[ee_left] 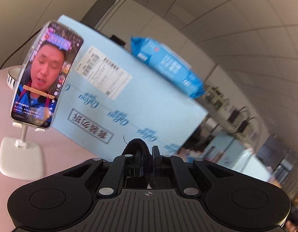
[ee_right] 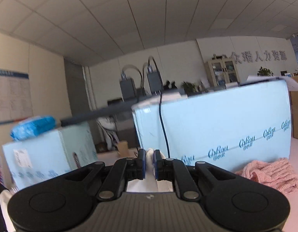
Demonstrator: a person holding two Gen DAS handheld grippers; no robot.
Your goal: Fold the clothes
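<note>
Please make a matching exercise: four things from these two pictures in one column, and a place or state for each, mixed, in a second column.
1. phone
2. blue packet
3. pink knit garment
4. black fabric

a. lying on top of a light blue box
b. pinched between the left tongs
c. upright on a white stand
d. crumpled beside the large light blue box

Pairs: 1-c, 2-a, 3-d, 4-b

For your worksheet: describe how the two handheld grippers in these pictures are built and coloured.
Both look alike. The left gripper and right gripper are matt black, with a ribbed grey centre plate bearing a small crosshair mark, round bulges at either side, silver pivot pins on angled link bars, and two short fingers lined with blue pads. No cables or sleeves show.
</note>
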